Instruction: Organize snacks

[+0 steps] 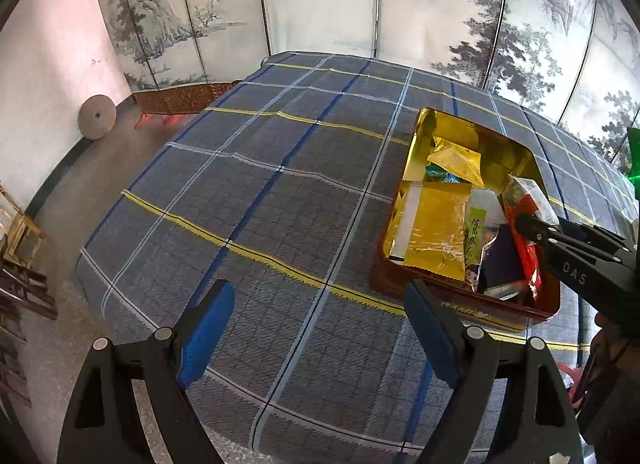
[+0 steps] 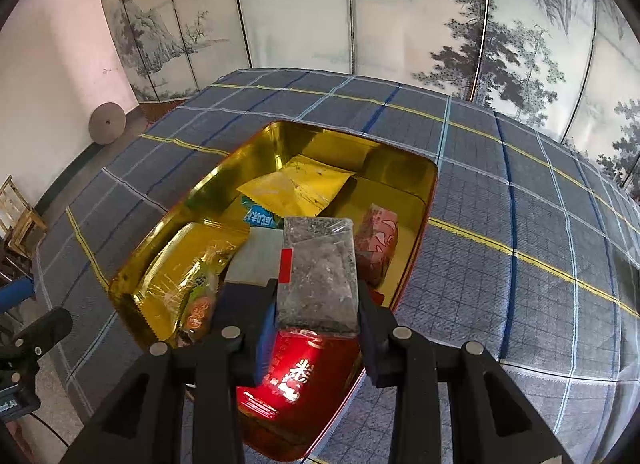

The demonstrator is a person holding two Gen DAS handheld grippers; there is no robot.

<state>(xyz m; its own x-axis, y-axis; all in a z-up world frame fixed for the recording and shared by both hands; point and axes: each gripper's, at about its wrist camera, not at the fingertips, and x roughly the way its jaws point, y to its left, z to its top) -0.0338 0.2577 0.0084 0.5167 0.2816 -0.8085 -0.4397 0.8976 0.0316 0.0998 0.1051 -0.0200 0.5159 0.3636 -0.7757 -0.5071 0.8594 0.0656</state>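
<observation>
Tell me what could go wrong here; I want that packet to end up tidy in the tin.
The right claw grips the red-and-clear packet over an already crowded tin. Released here, it may land on the pink snack and gold pouch, slide, or jut above the rim. The left claw is open, off the tin.

Open plaid desk (image 1: pixel 260 183) lies left of the tin (image 1: pixel 460 296), unobstructed to the screen (image 1: pixel 320 3) behind. Packets (image 2: pixel 192 264) crowd the tin's near half; its far right corner shows bare floor. The right hand-held gripper (image 2: pixel 316 316), clamping a packet (image 2: pixel 318 264), blocks the tin's near edge.
</observation>
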